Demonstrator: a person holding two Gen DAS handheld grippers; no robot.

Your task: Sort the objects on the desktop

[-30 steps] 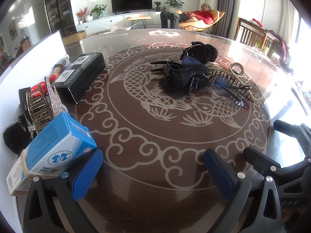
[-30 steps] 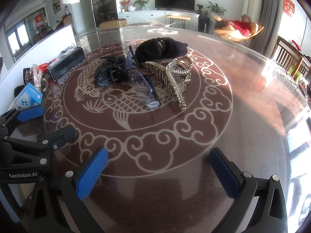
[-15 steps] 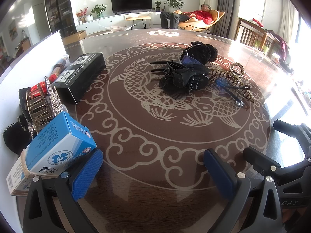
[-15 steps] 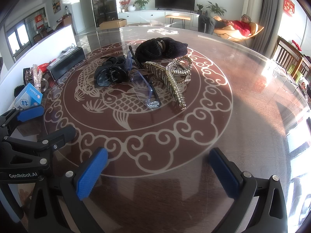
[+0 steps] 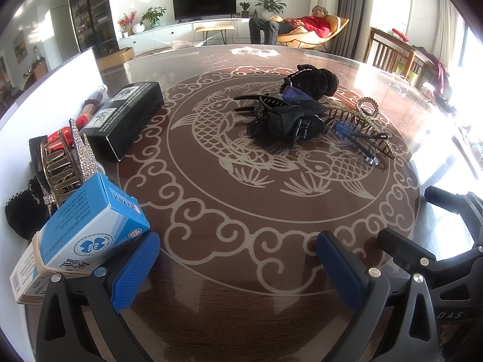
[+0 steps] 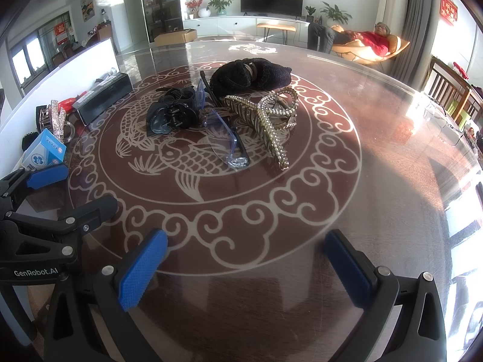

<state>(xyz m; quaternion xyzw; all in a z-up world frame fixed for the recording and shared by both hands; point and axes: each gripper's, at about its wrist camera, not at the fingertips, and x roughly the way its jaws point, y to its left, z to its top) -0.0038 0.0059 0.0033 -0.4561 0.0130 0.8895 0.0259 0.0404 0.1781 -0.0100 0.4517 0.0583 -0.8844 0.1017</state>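
While both spread wide and empty, left gripper (image 5: 238, 259) apparently touches blue box (image 5: 87, 229); right gripper (image 6: 244, 259) hovers.

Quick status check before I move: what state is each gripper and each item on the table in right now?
left gripper: open, empty
right gripper: open, empty
blue box: rubber-banded, tilted
black box: lying flat
gold rhinestone claw clip: in centre pile
blue glasses: folded, in pile

Glossy wooden table (image 6: 377, 138); rhinestone-studded metal hair claw (image 6: 268, 120); ribbed blue tongs pads (image 6: 142, 274).
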